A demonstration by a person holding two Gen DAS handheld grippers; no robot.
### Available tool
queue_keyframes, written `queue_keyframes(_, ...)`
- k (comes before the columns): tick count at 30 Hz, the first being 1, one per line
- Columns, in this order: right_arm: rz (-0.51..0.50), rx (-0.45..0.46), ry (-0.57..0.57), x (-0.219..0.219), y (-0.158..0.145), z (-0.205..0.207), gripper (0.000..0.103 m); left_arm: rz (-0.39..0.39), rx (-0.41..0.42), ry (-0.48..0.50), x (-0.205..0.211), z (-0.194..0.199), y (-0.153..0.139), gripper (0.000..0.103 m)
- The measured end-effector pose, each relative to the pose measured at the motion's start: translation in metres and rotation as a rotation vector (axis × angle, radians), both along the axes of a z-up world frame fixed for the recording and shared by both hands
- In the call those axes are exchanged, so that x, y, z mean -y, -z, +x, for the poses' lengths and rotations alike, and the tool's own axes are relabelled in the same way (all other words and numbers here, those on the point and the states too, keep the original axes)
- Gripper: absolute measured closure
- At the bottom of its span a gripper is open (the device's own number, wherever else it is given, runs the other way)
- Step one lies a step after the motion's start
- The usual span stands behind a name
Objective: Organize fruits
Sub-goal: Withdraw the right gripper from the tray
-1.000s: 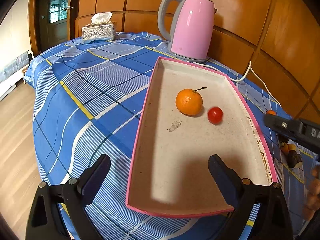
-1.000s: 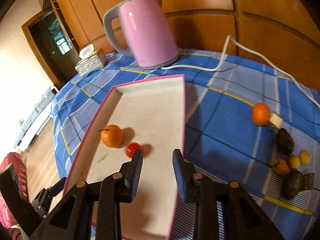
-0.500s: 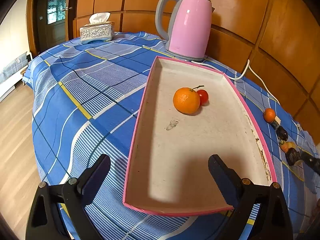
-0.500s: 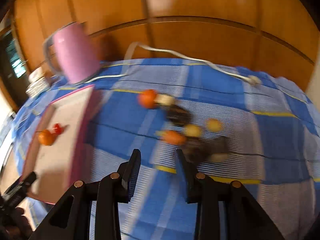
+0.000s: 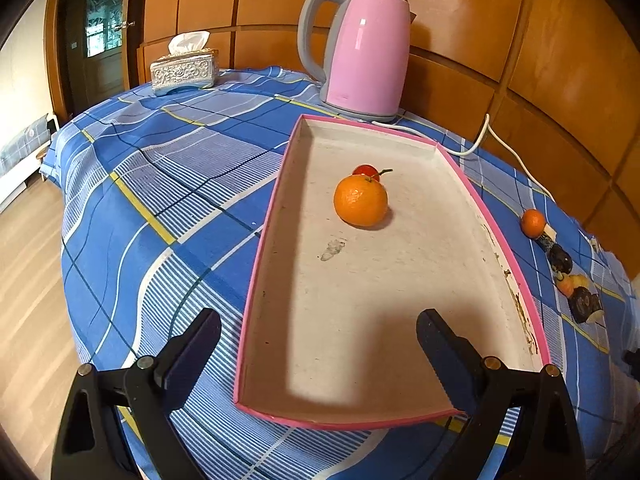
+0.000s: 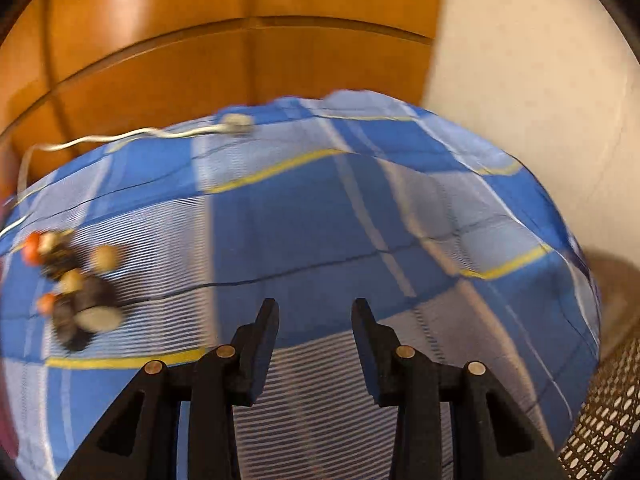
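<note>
A pink-rimmed tray (image 5: pixel 262 264) lies on the blue checked tablecloth. In it are an orange (image 5: pixel 361 200) and, just behind it, a small red tomato (image 5: pixel 363 170). My left gripper (image 5: pixel 318 344) is open and empty over the tray's near end. A row of loose fruits lies on the cloth right of the tray: a small orange (image 5: pixel 533 223), dark pieces (image 5: pixel 560 259) and yellow-orange ones (image 5: pixel 571 283). In the blurred right wrist view the same cluster (image 6: pixel 72 292) is at the far left. My right gripper (image 6: pixel 314 320) is partly open and empty over bare cloth.
A pink electric kettle (image 5: pixel 362 50) stands behind the tray, its white cord (image 5: pixel 504 148) running right along the wooden wall to a plug (image 6: pixel 238 124). A silver tissue box (image 5: pixel 184 68) sits at the far left. The table edge drops off at the right (image 6: pixel 576 264).
My right gripper has swung from above the tray to the right, past the loose fruits, to the table's right end. The tomato has rolled behind the orange. My left gripper has shifted slightly.
</note>
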State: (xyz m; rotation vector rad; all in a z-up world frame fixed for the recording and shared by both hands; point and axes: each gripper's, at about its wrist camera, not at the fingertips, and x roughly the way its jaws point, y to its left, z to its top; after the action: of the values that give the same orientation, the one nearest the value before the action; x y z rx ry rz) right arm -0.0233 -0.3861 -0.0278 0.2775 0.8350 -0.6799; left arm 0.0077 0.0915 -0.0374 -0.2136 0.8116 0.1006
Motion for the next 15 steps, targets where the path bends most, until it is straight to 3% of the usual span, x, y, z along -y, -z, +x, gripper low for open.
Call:
queue_keyframes(4, 0.01, -0.014, 0.084, 0.015, 0.011, -0.006, 0.064, 0.009, -0.002, 0.006, 0.001, 0.0, 0.0, 0.004)
queue_keyframes(8, 0.01, 0.008, 0.131, 0.02, 0.022, -0.012, 0.045, 0.012, 0.011, 0.007, 0.001, 0.001, -0.006, 0.004)
queue_keyframes(15, 0.015, 0.037, 0.136, 0.021, 0.026, -0.019, 0.036, -0.004, 0.035, 0.047, 0.008, 0.005, -0.023, 0.004)
